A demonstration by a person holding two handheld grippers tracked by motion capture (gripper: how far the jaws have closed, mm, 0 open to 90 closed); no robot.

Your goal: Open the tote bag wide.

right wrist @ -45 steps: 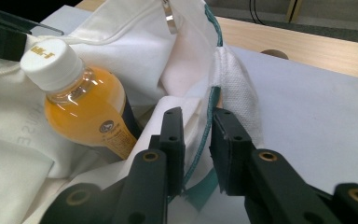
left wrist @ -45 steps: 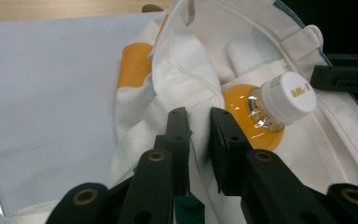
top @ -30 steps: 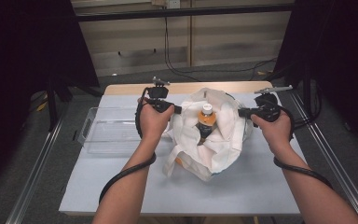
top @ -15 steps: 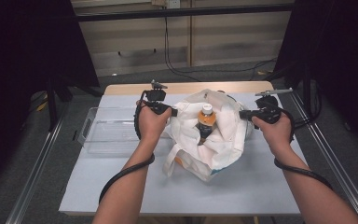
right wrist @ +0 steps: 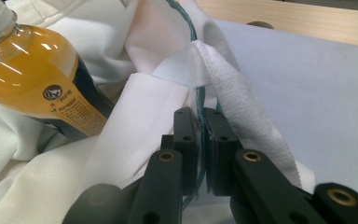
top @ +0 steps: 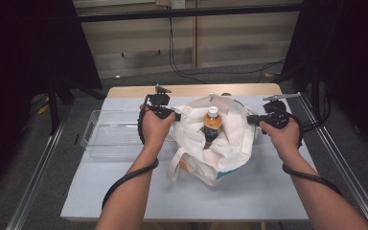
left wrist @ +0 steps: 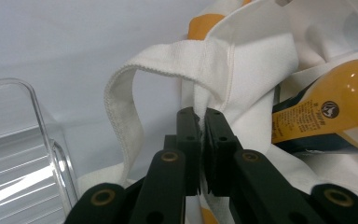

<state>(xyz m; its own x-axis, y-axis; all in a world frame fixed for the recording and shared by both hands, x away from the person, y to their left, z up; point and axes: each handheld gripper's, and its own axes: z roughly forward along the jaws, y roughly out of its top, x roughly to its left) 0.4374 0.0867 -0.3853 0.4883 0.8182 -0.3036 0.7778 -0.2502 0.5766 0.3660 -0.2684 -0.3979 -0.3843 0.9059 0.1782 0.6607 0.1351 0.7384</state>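
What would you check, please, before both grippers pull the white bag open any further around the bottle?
1. Left gripper shut on the bag edge by the handle loop, having just closed: ok.
2. Right gripper shut on the opposite edge: ok.
3. Bottle upright in the bag's mouth, cap on: ok.
4. Bottle's footing inside the bag: cannot tell, hidden by cloth.
5. Clear tray apart from the bag, left of it: ok.
6. Bag resting on the table cover, away from its edges: ok.
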